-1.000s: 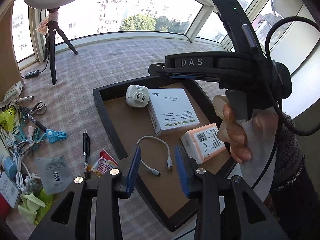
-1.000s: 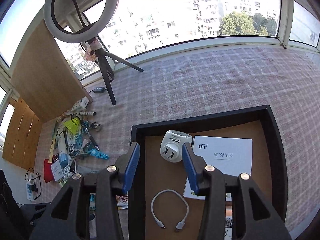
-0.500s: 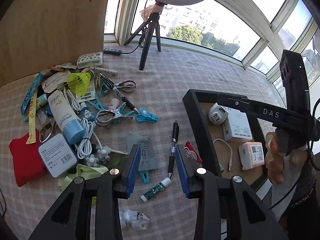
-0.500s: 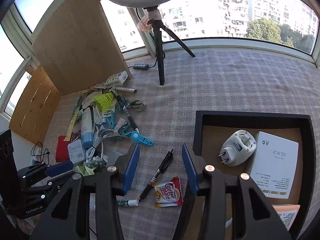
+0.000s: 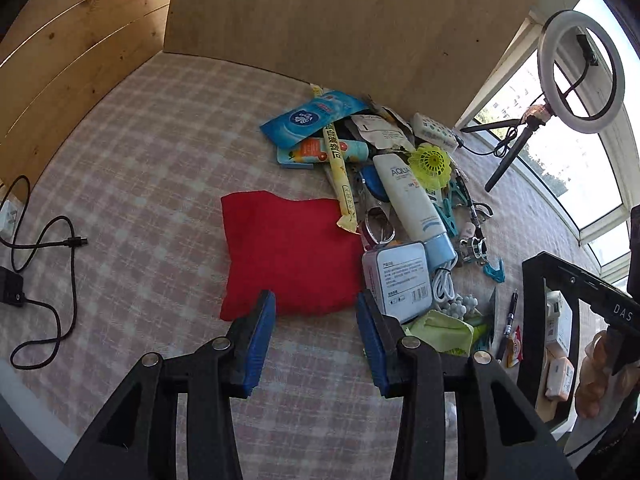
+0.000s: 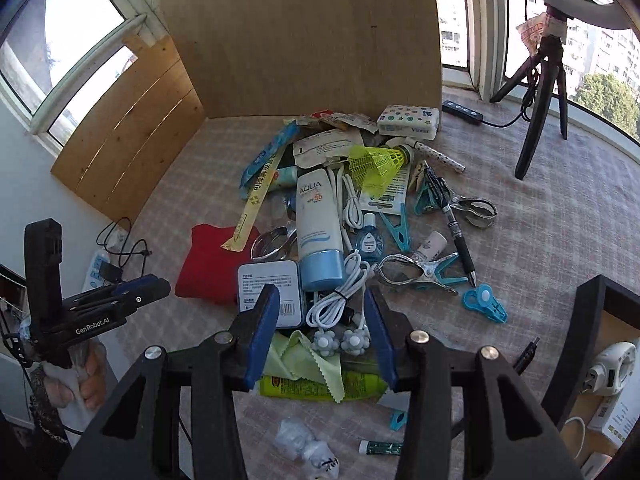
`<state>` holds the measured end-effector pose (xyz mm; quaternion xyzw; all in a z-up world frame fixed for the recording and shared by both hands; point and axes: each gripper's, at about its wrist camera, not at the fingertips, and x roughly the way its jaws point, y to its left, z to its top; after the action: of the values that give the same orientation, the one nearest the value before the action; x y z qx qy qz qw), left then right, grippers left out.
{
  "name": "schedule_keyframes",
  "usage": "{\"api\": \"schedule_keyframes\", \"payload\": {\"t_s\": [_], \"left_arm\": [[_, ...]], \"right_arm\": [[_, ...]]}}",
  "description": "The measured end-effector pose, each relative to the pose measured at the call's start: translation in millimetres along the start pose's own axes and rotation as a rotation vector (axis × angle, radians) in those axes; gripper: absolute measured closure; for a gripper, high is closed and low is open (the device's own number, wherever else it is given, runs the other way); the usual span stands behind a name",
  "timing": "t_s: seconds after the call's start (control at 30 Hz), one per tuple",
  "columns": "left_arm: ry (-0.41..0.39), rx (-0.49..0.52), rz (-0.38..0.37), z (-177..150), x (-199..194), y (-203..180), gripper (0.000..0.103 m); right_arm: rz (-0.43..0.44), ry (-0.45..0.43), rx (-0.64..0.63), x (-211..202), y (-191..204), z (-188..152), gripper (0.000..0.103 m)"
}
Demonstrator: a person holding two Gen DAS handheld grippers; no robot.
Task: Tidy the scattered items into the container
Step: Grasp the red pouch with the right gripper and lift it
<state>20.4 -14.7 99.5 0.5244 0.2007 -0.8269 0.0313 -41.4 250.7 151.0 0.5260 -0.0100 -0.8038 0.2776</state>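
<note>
A pile of scattered items lies on the checked cloth. My left gripper (image 5: 316, 320) is open and empty, hovering over the near edge of a red cloth pouch (image 5: 288, 252), with a grey tin (image 5: 400, 280) to its right. My right gripper (image 6: 320, 320) is open and empty above a coiled white cable (image 6: 340, 296), the same tin (image 6: 269, 292) and a white-and-blue AQUA tube (image 6: 318, 220). The black tray (image 5: 532, 320) holds a white plug (image 6: 612, 368) and boxes at the far right.
A yellow shuttlecock (image 6: 376, 164), blue clips (image 6: 484, 304), a metal clamp (image 6: 416, 272), pens (image 6: 452, 220) and packets fill the pile. A ring-light tripod (image 6: 540, 92) stands behind. Wooden boards (image 6: 300, 40) wall the back. A black cable (image 5: 40, 280) lies left.
Both grippers have swung left, away from the black tray and over the pile of items. Both stay open and empty.
</note>
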Motion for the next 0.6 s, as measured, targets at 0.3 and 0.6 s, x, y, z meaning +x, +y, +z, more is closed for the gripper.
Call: {"api": "schedule_keyframes", "payload": {"t_s": [0.3,0.6], "left_arm": [[0.021,-0.046,-0.018,5.2,24.8,36.1,0.063],[0.026,-0.068,-0.056,8.6,36.3,44.7,0.063]], "right_arm": [[0.1,0.124,-0.092,76.9,82.4,25.7,0.071],[0.095,0.229,-0.067,145.3,112.9,49.8,0.072]]}}
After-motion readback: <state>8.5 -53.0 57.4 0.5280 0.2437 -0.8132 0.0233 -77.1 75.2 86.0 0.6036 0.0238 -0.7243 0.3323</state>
